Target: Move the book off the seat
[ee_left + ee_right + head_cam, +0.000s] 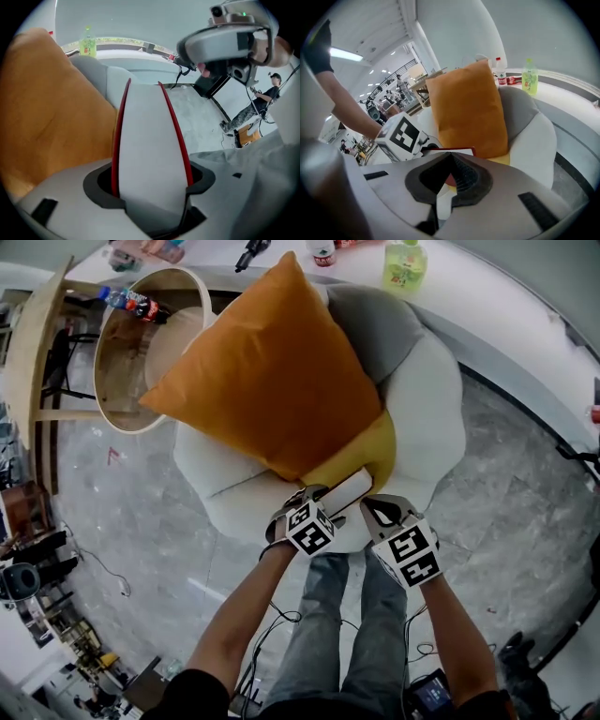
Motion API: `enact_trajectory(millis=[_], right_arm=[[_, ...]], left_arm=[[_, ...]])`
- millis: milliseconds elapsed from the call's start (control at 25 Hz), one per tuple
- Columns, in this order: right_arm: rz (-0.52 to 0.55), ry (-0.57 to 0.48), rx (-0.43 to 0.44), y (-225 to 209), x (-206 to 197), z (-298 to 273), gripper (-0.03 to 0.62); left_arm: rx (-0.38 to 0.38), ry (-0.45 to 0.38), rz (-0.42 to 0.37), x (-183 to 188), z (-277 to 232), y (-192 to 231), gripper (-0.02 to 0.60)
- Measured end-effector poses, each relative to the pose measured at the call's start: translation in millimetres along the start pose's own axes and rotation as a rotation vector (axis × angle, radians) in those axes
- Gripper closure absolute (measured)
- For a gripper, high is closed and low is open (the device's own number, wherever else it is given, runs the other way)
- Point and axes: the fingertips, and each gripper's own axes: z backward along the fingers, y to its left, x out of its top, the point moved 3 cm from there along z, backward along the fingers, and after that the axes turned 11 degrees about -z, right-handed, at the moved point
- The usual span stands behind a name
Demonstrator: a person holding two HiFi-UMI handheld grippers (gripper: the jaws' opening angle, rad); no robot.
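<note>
A white book (347, 491) with red covers lies at the front of a white flower-shaped seat (431, 399), just below a big orange cushion (272, 362). My left gripper (319, 512) is shut on the book's near end. In the left gripper view the page block (145, 136) fills the space between the jaws (151, 180), and the red covers touch both pads. My right gripper (380, 510) sits beside it on the right, jaws shut, with its tips (451, 157) just under the book's red edge (457, 151). The left gripper's marker cube (401, 136) shows there too.
A round wooden side table (122, 352) with a cola bottle (131, 304) stands left of the seat. Behind it runs a curved white counter (506, 296) with a green bottle (405, 263). Cables (103, 563) lie on the grey floor. The person's legs (337, 634) are close to the seat's front.
</note>
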Motion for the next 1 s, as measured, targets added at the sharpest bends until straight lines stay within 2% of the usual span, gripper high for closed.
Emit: enact_trajectory(millis=[200, 480, 600, 840, 1000], right_arm=[[-0.032, -0.086, -0.005, 1, 22, 55, 0.588], [-0.057, -0.177, 0.009, -2, 50, 107, 0.588], [-0.043, -0.185, 0.012, 9, 60, 122, 0.588], [-0.003, -0.222, 0.04, 38, 83, 146, 0.588], [0.018, -0.239, 0.048, 52, 95, 161, 0.588]], left_arm=[[0.01, 0.004, 0.022, -5, 3, 2, 0.284], [0.089, 0.018, 0.074, -2, 27, 15, 0.333], [0.125, -0.023, 0.109, 2, 53, 15, 0.334], [0.214, -0.119, 0.234, 7, 115, 20, 0.336], [0.28, -0.217, 0.311, 18, 159, 20, 0.334]])
